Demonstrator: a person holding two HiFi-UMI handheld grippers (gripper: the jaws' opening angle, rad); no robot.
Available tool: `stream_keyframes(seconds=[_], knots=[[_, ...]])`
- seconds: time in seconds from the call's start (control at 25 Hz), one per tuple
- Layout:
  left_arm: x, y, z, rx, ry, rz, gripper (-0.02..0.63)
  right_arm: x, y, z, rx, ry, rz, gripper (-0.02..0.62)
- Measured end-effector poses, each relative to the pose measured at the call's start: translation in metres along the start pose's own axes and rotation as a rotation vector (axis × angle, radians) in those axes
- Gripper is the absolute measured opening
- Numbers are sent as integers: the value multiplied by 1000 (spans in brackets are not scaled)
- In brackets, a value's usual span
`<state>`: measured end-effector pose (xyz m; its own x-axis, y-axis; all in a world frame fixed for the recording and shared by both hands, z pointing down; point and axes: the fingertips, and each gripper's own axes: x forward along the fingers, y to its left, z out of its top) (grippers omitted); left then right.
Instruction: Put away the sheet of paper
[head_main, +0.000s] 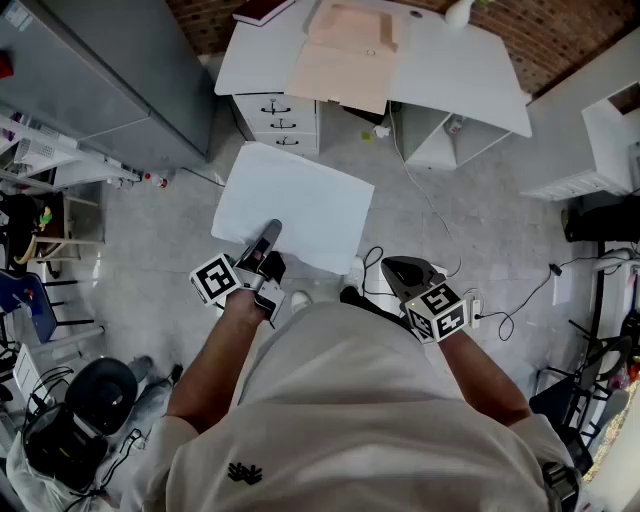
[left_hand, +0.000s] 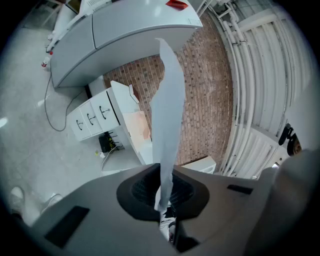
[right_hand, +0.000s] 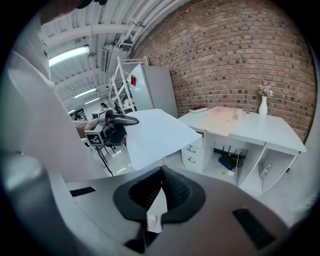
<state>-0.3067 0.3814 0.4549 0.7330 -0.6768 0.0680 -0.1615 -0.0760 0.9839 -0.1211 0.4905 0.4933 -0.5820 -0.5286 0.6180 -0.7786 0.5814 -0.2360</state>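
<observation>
A white sheet of paper (head_main: 296, 206) hangs flat in the air over the floor, in front of the white desk (head_main: 470, 62). My left gripper (head_main: 270, 232) is shut on the paper's near edge. In the left gripper view the sheet (left_hand: 167, 112) stands edge-on, rising from between the jaws of that gripper (left_hand: 160, 176). My right gripper (head_main: 398, 268) is lower right of the sheet, apart from it, shut with nothing in it. In the right gripper view the jaws of this gripper (right_hand: 160, 172) meet, and beyond them are the paper (right_hand: 155, 131) and the left gripper (right_hand: 120, 120).
An open beige folder (head_main: 345, 52) lies on the desk, over a drawer unit (head_main: 278, 122). A grey cabinet (head_main: 110, 70) stands at the left. Cables (head_main: 432, 205) trail over the floor. A black stool (head_main: 82, 408) is at lower left. A vase (right_hand: 263, 105) stands on the desk.
</observation>
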Motion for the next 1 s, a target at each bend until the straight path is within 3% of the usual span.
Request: stream_keyframes(seconds=[0.32,0.64,0.72,0.88,1.0], knots=[[100,-21,-14,37,-20,5,23,-24,-100,20,0,-33,13,28],[169,-39,-35,50,-59,1,23,-54,-177,8,43,-89,1,36],[181,-42,-34,60,-54,5,23,-54,-187,9,64,-107,6,118],[210,-45,-16,66,-49,7,23,-47,-206,17,105,-130,-6,117],[241,-39,1,52,-45,-5,23,-38,-226,21,139,-128,-22,75]])
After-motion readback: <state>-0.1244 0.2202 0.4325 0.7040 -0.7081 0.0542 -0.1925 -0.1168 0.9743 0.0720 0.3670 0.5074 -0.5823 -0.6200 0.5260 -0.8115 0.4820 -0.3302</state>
